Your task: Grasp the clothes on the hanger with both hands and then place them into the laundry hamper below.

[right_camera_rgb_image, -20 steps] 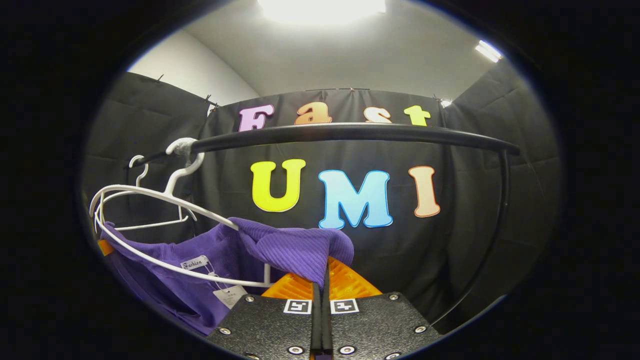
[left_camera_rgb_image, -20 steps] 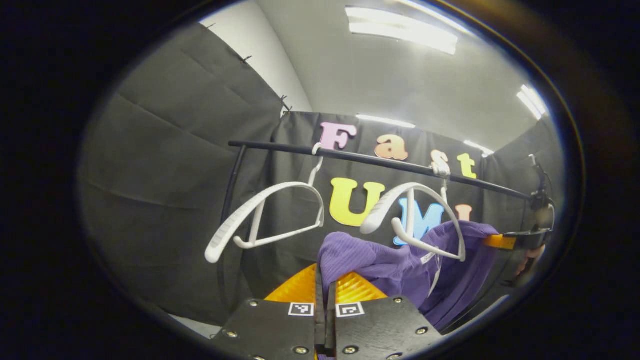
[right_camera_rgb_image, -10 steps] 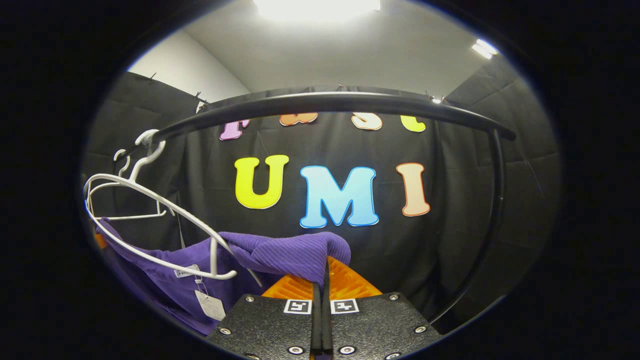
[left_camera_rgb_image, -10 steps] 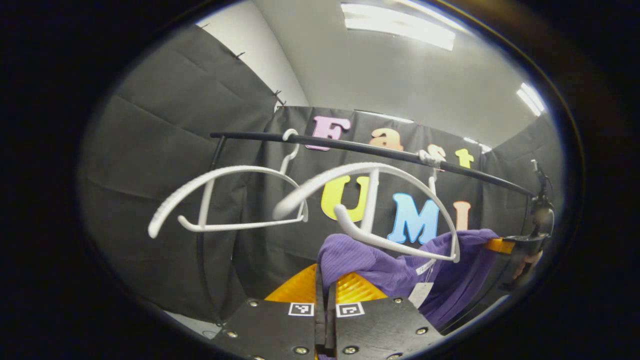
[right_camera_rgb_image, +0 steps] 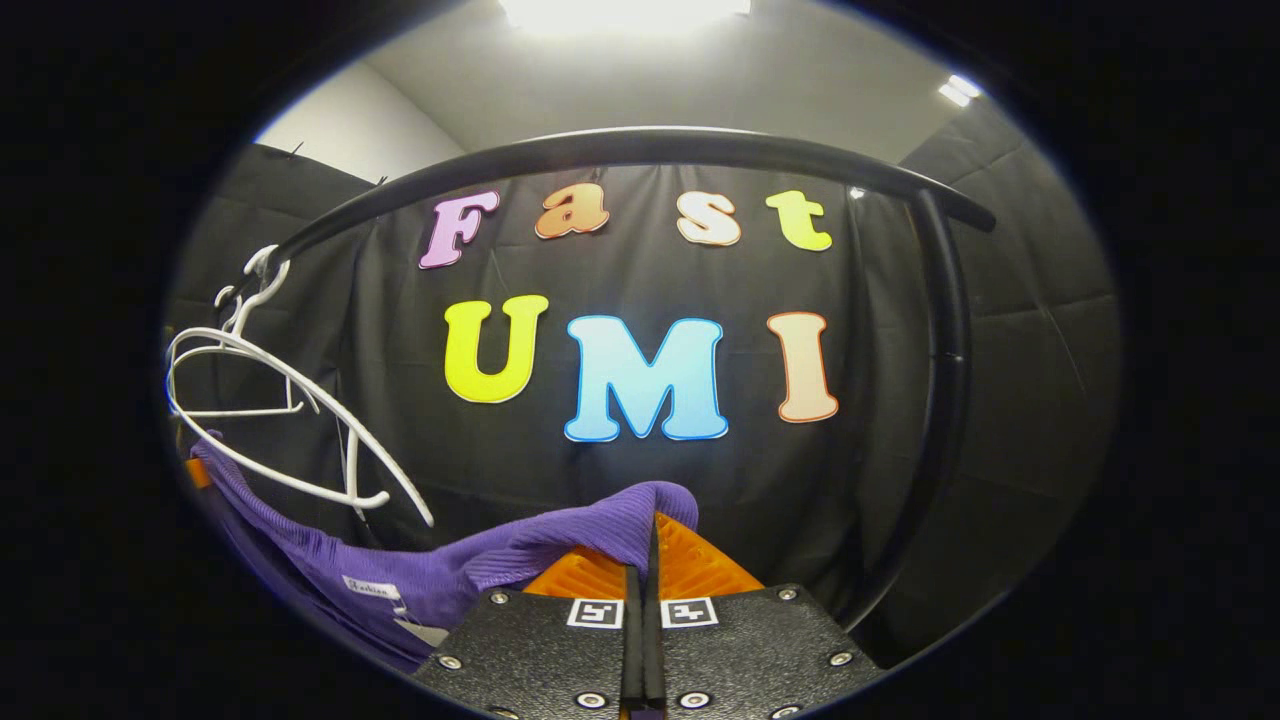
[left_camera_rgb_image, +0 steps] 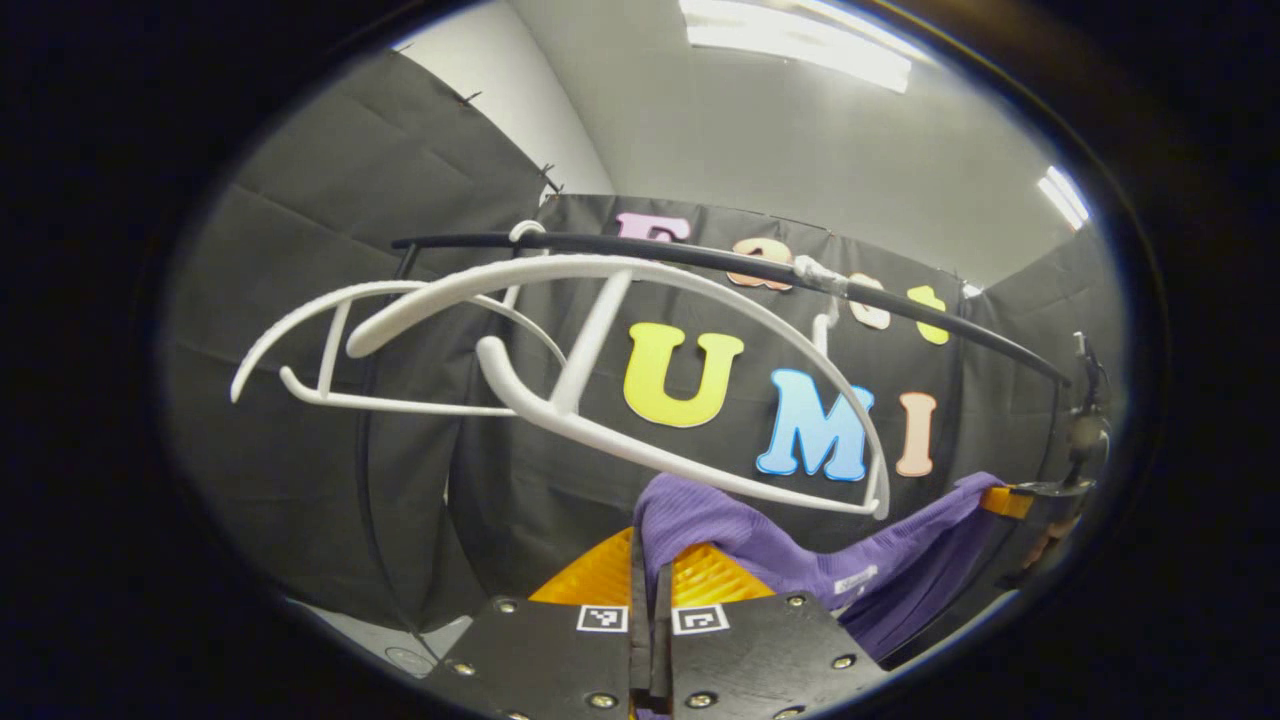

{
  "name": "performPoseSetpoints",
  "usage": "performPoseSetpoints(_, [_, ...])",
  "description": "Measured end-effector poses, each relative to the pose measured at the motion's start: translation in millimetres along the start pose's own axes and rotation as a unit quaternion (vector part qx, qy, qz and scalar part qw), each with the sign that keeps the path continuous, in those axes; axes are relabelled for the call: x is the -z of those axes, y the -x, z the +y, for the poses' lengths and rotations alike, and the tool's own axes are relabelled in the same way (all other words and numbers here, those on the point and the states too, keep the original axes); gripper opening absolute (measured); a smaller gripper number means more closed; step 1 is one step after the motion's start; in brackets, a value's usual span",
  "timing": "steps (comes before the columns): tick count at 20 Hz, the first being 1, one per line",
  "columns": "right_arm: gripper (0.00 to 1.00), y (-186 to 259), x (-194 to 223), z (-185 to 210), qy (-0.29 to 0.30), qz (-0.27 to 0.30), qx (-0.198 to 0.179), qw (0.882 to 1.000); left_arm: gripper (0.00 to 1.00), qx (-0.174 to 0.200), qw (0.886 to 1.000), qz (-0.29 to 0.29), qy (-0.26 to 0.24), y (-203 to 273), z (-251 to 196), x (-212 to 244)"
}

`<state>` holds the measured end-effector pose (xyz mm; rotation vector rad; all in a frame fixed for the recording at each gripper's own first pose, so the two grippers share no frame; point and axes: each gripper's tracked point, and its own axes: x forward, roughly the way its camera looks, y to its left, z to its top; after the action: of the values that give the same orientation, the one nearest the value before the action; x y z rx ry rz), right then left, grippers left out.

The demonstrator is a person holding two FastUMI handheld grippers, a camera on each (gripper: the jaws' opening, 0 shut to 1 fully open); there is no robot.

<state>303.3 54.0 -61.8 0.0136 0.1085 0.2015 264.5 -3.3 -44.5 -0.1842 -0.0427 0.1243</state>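
Both grippers clamp the purple garment (left_camera_rgb_image: 760,545): left gripper (left_camera_rgb_image: 650,585) on one shoulder, right gripper (right_camera_rgb_image: 645,560) on the other. It spans between them, below the white hanger (left_camera_rgb_image: 620,420) and apparently free of it; the hamper should lie beneath

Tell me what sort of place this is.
Probably a staged booth for recording a laundry chore, not a real home: black cloth walls, a black clothes rail with white hangers, and a purple garment pinched in each hand-held gripper.
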Motion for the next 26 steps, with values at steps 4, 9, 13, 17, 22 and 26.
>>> performPoseSetpoints(4, [0.0, 12, 11, -2, -0.004, 0.012, -0.02, 1.0, 0.01, -0.007, 1.0, 0.014, -0.01, 14, -11, 9])
performPoseSetpoints(9, [0.0, 46, 29, 10, -0.012, 0.037, -0.03, 0.999, 0.01, 0.002, 0.999, 0.038, -0.02, 39, -10, 21])
performPoseSetpoints(13, [0.0, 84, 42, 25, -0.014, 0.055, -0.015, 0.998, 0.01, 0.029, 0.998, 0.044, -0.023, 69, 5, 19])
performPoseSetpoints(17, [0.0, 135, 46, 43, -0.016, 0.068, 0.02, 0.997, 0.01, 0.067, 0.996, 0.056, -0.035, 96, 29, 20])
performPoseSetpoints(22, [0.0, 203, 60, 70, -0.02, 0.085, 0.059, 0.994, 0.01, 0.107, 0.99, 0.088, -0.012, 136, 61, 39])
performPoseSetpoints(26, [0.0, 238, 83, 91, -0.033, 0.112, 0.067, 0.991, 0.01, 0.128, 0.984, 0.119, -0.021, 156, 68, 58])
